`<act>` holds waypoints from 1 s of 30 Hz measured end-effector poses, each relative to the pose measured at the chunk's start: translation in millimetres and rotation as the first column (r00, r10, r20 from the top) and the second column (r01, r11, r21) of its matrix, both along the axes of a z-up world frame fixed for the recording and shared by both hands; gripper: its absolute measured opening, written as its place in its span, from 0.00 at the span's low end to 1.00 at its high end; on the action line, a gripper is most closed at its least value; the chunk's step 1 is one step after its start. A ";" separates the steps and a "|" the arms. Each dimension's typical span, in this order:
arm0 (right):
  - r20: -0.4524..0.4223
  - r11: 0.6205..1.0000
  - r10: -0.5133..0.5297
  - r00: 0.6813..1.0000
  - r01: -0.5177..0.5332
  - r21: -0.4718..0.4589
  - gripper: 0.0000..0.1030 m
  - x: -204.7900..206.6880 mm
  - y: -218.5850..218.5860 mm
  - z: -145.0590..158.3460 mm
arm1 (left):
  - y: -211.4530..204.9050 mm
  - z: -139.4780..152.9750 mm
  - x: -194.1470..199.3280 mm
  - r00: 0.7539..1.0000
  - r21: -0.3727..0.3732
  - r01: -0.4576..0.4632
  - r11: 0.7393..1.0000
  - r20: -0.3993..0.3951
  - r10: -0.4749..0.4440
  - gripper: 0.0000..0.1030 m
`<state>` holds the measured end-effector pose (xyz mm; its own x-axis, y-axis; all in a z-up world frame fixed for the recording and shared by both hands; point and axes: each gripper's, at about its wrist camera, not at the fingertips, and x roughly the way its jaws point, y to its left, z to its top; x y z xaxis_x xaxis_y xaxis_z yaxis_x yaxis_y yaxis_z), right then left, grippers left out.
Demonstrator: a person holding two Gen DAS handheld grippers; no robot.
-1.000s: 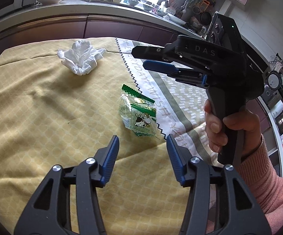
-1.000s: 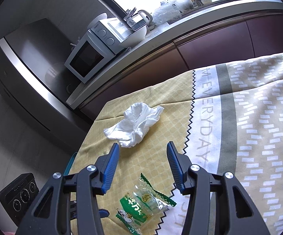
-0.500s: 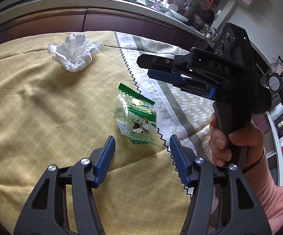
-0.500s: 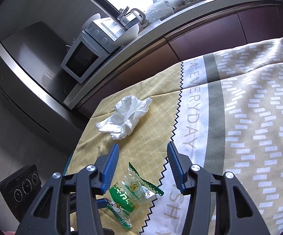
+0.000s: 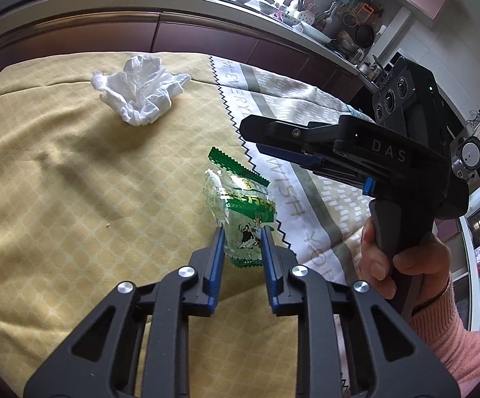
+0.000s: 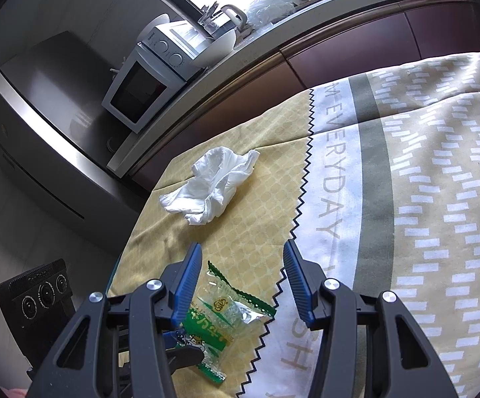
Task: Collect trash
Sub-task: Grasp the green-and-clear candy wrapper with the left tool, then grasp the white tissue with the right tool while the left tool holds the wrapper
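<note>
The left gripper [image 5: 240, 232] is closing its fingers [image 5: 218, 248] around the near end of the green snack wrapper [image 5: 243, 212] lying on the cloth-covered surface [image 5: 57, 199], so next comes lifting it once pinched, while the right gripper [image 6: 241, 273] hangs released above

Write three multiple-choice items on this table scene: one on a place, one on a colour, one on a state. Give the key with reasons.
1. Where does the crumpled tissue lie?
A. on the yellow part of the tablecloth
B. on the kitchen counter
C. between the right gripper's fingers

2. What colour is the print on the clear snack wrapper?
A. red
B. green
C. purple

3. How does the left gripper stand to the wrapper?
A. far off, by the tissue
B. closing with the wrapper between its fingers
C. resting on the bare cloth

Key: 1 A, the tissue sits on the yellow checked cloth; 2 B, green bands and edges show; 3 B, the blue pads flank the wrapper's near end, while the right gripper is open and empty.
</note>
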<state>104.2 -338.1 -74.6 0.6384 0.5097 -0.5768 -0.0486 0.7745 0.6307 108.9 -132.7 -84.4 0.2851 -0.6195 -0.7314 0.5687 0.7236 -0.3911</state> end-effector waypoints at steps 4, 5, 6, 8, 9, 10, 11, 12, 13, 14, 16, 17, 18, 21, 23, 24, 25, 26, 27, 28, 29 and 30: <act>0.015 1.000 0.019 1.000 -0.019 -0.013 0.47 7.8 8.8 7.4 | 16.0 10.0 -6.5 0.998 0.014 -0.022 1.000 0.052 0.022 0.21; 0.020 1.000 0.026 0.999 -0.025 -0.018 0.47 11.2 12.5 9.4 | 20.3 13.3 -7.3 0.998 0.016 -0.031 0.999 0.063 0.030 0.21; 0.022 0.999 0.030 0.999 -0.030 -0.022 0.47 15.7 16.3 11.2 | 24.9 16.4 -8.9 0.996 0.018 -0.041 0.999 0.074 0.039 0.21; 0.025 0.999 0.042 0.999 -0.042 -0.029 0.47 25.6 24.1 12.9 | 35.4 21.6 -10.7 0.994 0.025 -0.063 0.998 0.091 0.060 0.21; 0.023 0.998 0.045 0.999 -0.044 -0.035 0.47 30.9 28.4 13.0 | 41.0 23.3 -10.9 0.993 0.027 -0.076 0.997 0.092 0.073 0.21; 0.018 0.998 0.049 0.999 -0.049 -0.043 0.47 37.3 33.3 12.6 | 47.1 25.1 -11.2 0.992 0.026 -0.089 0.996 0.094 0.086 0.21; 0.012 0.997 0.053 0.999 -0.053 -0.048 0.48 43.2 37.1 11.6 | 53.3 26.6 -11.4 0.990 0.025 -0.102 0.994 0.096 0.099 0.21; 0.003 0.997 0.045 0.999 -0.045 -0.058 0.50 49.2 40.4 10.2 | 59.6 28.2 -11.5 0.989 0.024 -0.115 0.993 0.096 0.112 0.21; -0.004 0.997 0.041 0.999 -0.041 -0.061 0.52 54.4 43.3 8.7 | 65.2 29.6 -11.0 0.987 0.025 -0.128 0.991 0.097 0.125 0.21; -0.013 0.997 0.038 0.999 -0.039 -0.065 0.52 59.9 46.2 6.9 | 70.5 31.3 -11.3 0.985 0.027 -0.141 0.990 0.101 0.137 0.21; -0.031 0.997 0.025 0.999 -0.027 -0.070 0.52 67.7 50.3 2.9 | 81.0 33.7 -11.5 0.983 0.018 -0.159 0.987 0.100 0.156 0.21; -0.039 0.997 0.025 0.999 -0.028 -0.070 0.52 71.2 52.8 0.8 | 85.7 35.3 -11.4 0.981 0.018 -0.170 0.985 0.103 0.167 0.21; -0.045 0.997 0.020 0.999 -0.024 -0.079 0.52 73.8 55.5 -0.8 | 90.0 35.7 -11.7 0.979 0.019 -0.178 0.984 0.108 0.175 0.21; -0.047 0.995 0.012 0.999 -0.017 -0.094 0.52 78.2 61.7 -3.0 | 101.7 37.9 -16.6 0.973 0.023 -0.200 0.980 0.122 0.196 0.21; -0.052 0.996 0.002 0.999 -0.007 -0.094 0.50 80.6 62.3 -3.0 | 104.0 39.5 -17.7 0.970 0.026 -0.208 0.978 0.132 0.203 0.21; -0.056 0.996 -0.004 0.998 0.000 -0.087 0.47 81.8 61.7 -3.6 | 106.0 40.4 -18.5 0.969 0.029 -0.213 0.977 0.136 0.208 0.21; -0.062 0.996 -0.011 0.998 0.006 -0.086 0.42 83.5 61.6 -4.5 | 106.7 41.0 -20.3 0.967 0.034 -0.218 0.975 0.142 0.211 0.21; -0.072 0.996 -0.016 0.997 0.010 -0.085 0.28 85.6 62.0 -5.8 | 107.7 41.3 -21.7 0.966 0.035 -0.221 0.975 0.144 0.214 0.21; -0.083 0.997 -0.019 0.996 0.013 -0.074 0.21 88.3 61.7 -7.8 | 110.2 41.1 -22.7 0.966 0.035 -0.224 0.974 0.142 0.217 0.21; -0.091 0.998 -0.022 0.996 0.016 -0.062 0.18 89.6 61.5 -10.3 | 112.5 41.4 -23.3 0.965 0.035 -0.227 0.973 0.140 0.221 0.21; -0.091 0.998 -0.026 0.996 0.021 -0.062 0.15 89.9 61.5 -10.8 | 114.7 41.4 -23.7 0.965 0.035 -0.230 0.973 0.138 0.223 0.21; -0.088 0.998 -0.028 0.996 0.022 -0.063 0.12 89.3 62.1 -10.5 | 116.5 41.4 -24.1 0.964 0.036 -0.234 0.972 0.139 0.227 0.21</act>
<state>193.5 -276.0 -85.1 0.5949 0.4557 -0.6621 0.0254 0.8126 0.5822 84.8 -16.2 -43.1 0.5123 -0.4877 -0.7069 0.4282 0.8585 -0.2820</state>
